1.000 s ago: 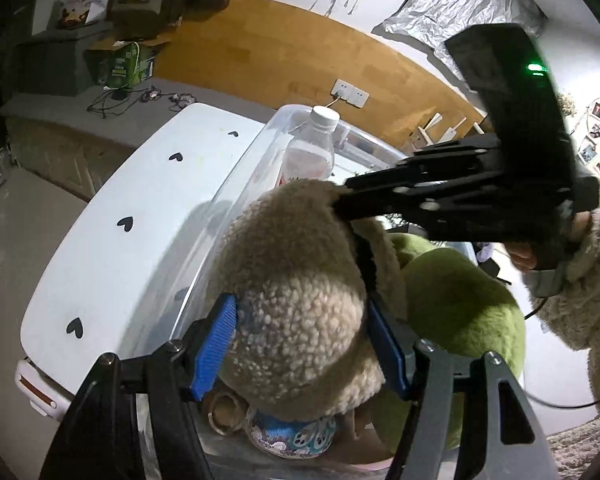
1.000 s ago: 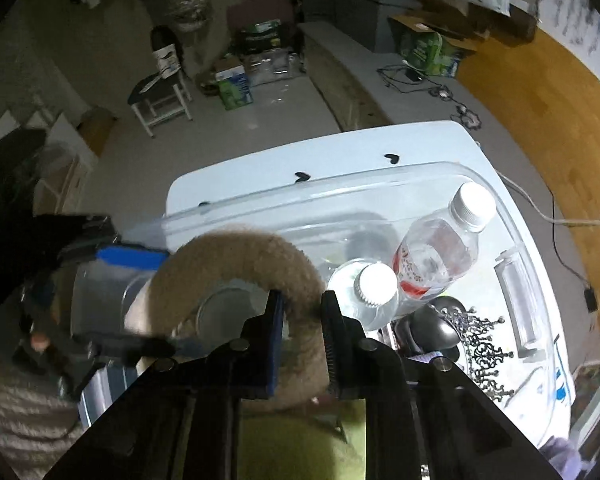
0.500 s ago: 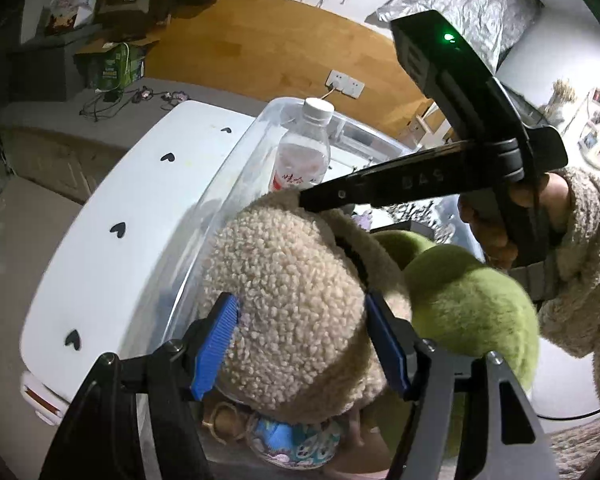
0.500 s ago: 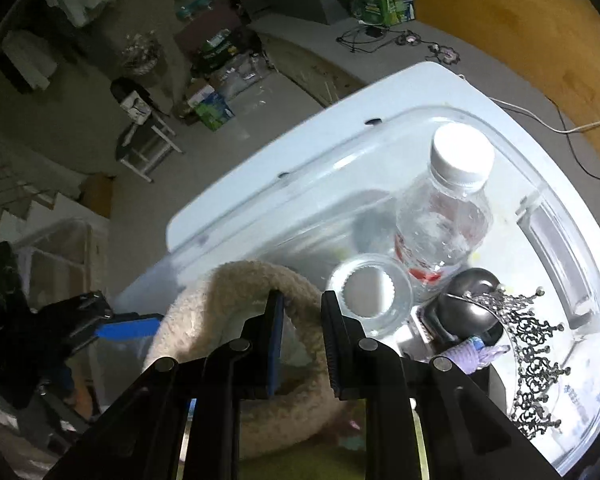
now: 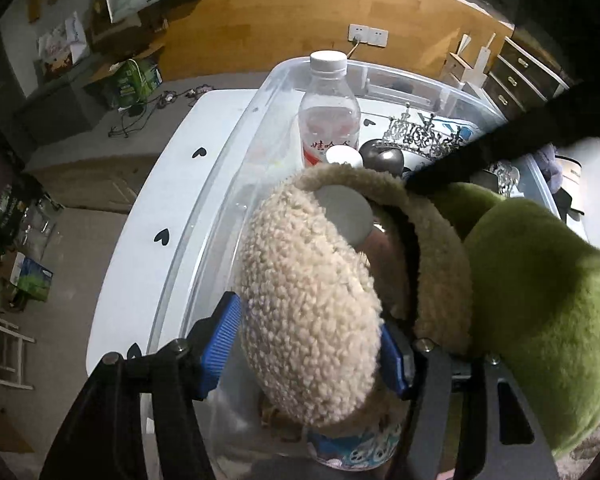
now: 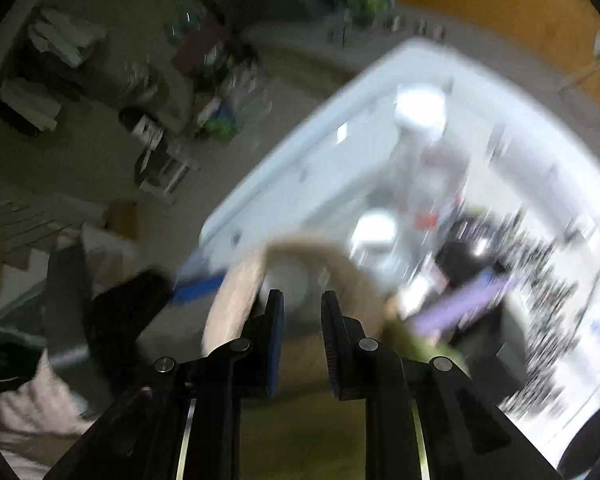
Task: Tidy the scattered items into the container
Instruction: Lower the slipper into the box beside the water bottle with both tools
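Two tools hold one plush toy (image 5: pixel 312 312) above a clear container (image 5: pixel 236 184) on a white table (image 5: pixel 148 248). Left tool (image 5: pixel 308 344) clamps its cream fleece part between wide-set blue pads; right tool (image 6: pixel 300 344), nearly closed, pinches the cream loop. Inside, a water bottle (image 5: pixel 329 120), jar lid (image 5: pixel 342 156) and tiara (image 5: pixel 424 136) crowd the far end. Container rim lies just left.

The left wrist view is staying sharp, though the fisheye is bending its dark edges. Room light is falling dimly, brightening the white surface (image 5: pixel 148 256). The right wrist view is smearing heavily with motion blur; only the right gripper (image 6: pixel 302 344) is reading crisply there.
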`<state>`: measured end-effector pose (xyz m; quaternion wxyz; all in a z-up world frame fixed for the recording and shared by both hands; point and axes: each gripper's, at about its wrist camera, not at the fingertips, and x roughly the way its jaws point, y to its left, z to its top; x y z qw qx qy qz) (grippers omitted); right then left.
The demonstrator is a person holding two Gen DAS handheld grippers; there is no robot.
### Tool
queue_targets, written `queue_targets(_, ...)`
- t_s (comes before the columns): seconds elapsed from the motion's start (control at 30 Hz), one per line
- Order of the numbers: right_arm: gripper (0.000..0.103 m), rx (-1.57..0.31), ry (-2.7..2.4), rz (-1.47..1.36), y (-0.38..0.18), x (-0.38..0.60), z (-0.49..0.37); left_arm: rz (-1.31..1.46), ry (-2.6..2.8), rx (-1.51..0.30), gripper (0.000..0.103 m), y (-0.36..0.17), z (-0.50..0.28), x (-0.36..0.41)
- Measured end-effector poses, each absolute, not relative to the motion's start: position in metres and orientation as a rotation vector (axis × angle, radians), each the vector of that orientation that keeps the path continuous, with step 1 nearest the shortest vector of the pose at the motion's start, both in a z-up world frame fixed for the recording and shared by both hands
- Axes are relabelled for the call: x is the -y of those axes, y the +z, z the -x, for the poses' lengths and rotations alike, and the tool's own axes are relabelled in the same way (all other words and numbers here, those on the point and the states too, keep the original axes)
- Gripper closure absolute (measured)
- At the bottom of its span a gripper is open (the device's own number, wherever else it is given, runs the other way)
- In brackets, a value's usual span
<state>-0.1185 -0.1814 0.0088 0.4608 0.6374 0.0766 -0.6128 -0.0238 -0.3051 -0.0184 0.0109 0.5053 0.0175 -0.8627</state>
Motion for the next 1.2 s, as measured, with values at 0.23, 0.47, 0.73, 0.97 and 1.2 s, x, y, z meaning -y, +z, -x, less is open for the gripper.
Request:
queue_targets(0.23,0.083,-0.313,-1.501,-1.581,-0.01,0.197,0.113,-1.502,-2.78,-0.26,0.042,-0.007,0.008,0.324)
queue_targets(0.47,0.083,-0.337,-1.481,-1.602,-0.022,0.207,0.111,-1.338,-2.979,-0.405,0.042,0.03,-0.026,0.328)
queue_targets(0.73,0.083,-0.307,-1.517,-1.541,0.007,0.195,0.113,-1.47,-2.961,-0.35,0.052,0.019,-0.015,0.309)
queue_targets(0.97,0.083,-0.373,-1.556,-1.601,0.003,0.166,0.116,-1.529,-2.88,-0.454,0.053,0.003,-0.005,0.32)
queue_targets(1.2,0.083,-0.389,-1.514,-1.611,-0.021,0.183,0.113,-1.594,-2.806,-0.484,0.06,-0.01,0.004,0.328)
